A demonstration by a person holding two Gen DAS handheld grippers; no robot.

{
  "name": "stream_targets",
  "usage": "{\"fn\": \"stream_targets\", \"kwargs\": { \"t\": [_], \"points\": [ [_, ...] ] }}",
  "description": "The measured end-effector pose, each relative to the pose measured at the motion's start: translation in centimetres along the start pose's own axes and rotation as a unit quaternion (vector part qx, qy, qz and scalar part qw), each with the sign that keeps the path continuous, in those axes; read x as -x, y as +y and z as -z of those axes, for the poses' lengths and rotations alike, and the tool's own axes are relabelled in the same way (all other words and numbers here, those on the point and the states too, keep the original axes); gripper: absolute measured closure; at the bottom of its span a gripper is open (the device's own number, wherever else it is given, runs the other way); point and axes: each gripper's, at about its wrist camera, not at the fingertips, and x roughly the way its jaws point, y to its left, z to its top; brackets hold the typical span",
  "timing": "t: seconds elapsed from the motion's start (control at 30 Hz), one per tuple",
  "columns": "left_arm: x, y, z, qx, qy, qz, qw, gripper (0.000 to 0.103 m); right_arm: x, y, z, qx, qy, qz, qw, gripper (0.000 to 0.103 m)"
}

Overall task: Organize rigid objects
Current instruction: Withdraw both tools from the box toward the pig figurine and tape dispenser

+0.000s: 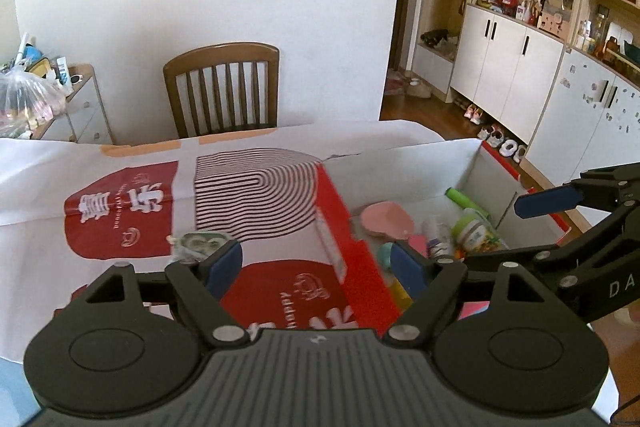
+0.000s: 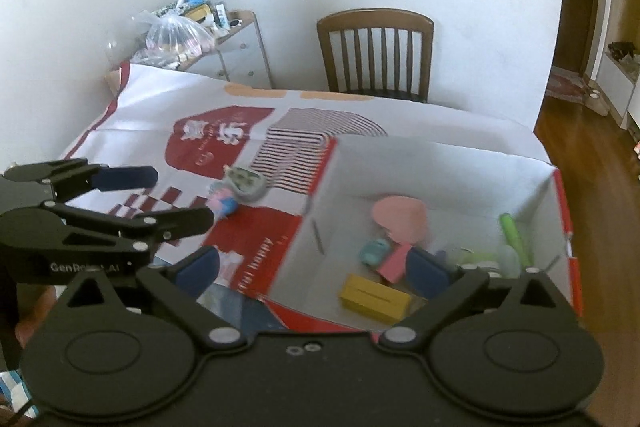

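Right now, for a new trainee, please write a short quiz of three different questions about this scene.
1. True or false: the yellow block lies inside the box.
2. Which still lies on the table outside the box? A) pink paddle B) green marker C) small grey-green toy
3. Fill in: both the left gripper and the right gripper are ____ and hold nothing.

Key: 1 true; 2 C; 3 open.
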Motion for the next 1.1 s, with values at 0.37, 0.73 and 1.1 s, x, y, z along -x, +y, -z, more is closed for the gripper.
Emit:
{"fn": "stream_targets", "kwargs": {
  "t": [0.37, 0.73, 1.1],
  "points": [
    [1.0, 7.2, 1.3, 0.024, -0.01, 0.017, 0.9995, 0.017, -2.4, 5.9, -1.7, 0.0, -0.013, 0.008, 1.0, 0.002],
    [-1.1, 12.7, 2.5, 0.059, -0.013, 0.011, 0.9981, 0.003, -6.7, 8.8, -4.1, 0.02, 0.01, 0.025, 0.999, 0.002],
    [-5.1, 14.7, 3.6, 0.059, -0.02, -0.013, 0.998, 0.002, -12.5, 9.9, -7.3, 0.054, 0.044, 0.04, 0.997, 0.002]
  ]
}}
